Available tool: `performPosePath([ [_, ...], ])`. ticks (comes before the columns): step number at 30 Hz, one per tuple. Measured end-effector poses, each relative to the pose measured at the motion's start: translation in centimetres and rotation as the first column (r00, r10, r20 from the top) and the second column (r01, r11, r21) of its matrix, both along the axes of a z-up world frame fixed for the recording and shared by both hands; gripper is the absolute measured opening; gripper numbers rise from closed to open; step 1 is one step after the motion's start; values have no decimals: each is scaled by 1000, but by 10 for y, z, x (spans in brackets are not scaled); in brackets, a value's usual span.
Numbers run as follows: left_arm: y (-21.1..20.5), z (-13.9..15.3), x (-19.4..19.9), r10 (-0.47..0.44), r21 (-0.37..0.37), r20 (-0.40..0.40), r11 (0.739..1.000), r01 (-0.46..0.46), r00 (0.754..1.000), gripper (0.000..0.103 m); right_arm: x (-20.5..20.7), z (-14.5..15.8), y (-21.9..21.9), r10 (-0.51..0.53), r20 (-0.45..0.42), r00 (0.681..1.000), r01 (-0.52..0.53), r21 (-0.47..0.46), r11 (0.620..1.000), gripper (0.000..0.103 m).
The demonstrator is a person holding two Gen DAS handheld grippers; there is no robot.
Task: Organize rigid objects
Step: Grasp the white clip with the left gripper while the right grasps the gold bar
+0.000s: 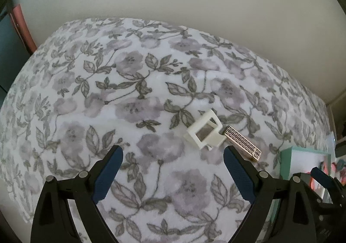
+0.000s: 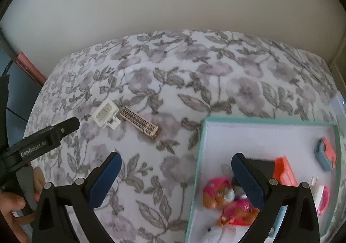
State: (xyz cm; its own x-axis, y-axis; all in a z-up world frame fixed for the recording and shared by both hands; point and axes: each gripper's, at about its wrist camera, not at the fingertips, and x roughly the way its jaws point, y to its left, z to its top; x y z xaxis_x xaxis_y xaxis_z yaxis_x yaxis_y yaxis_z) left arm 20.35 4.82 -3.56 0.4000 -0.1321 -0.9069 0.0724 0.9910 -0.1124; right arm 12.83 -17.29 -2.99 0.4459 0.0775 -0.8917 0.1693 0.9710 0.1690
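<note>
2 parts are being carried by the bed (image 2: 216, 74): the frame piece (image 2: 106, 116) is lying left of the perforated bar (image 2: 139, 123), touching it. Right of both, several toys are being held in the tray (image 2: 200, 156).

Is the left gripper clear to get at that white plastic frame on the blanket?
Probably yes. The left gripper is open, and the white plastic frame lies uncovered just ahead of it. Only the perforated strip touches its far end.
</note>
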Motion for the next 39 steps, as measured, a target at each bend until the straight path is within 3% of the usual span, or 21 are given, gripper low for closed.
performPosePath([
  [8,12,-6,24,0,-54,-8,999,0,1000,94,35,-2,19,63,37,997,-63,12,998,102],
  [18,-12,-34,38,-93,-93,-50,992,88,994,94,63,-40,46,153,-26,988,-154,-48,987,84],
  [27,-15,-50,43,-113,-150,-69,983,102,991,94,77,-68,55,185,-53,981,-189,-87,978,70],
  [30,-18,-51,44,-127,-143,-63,983,117,990,94,79,-72,56,183,-39,982,-186,-93,978,70],
  [39,-34,-56,45,-173,-130,-69,978,163,983,94,78,-70,50,151,-2,989,-151,-87,985,43],
])
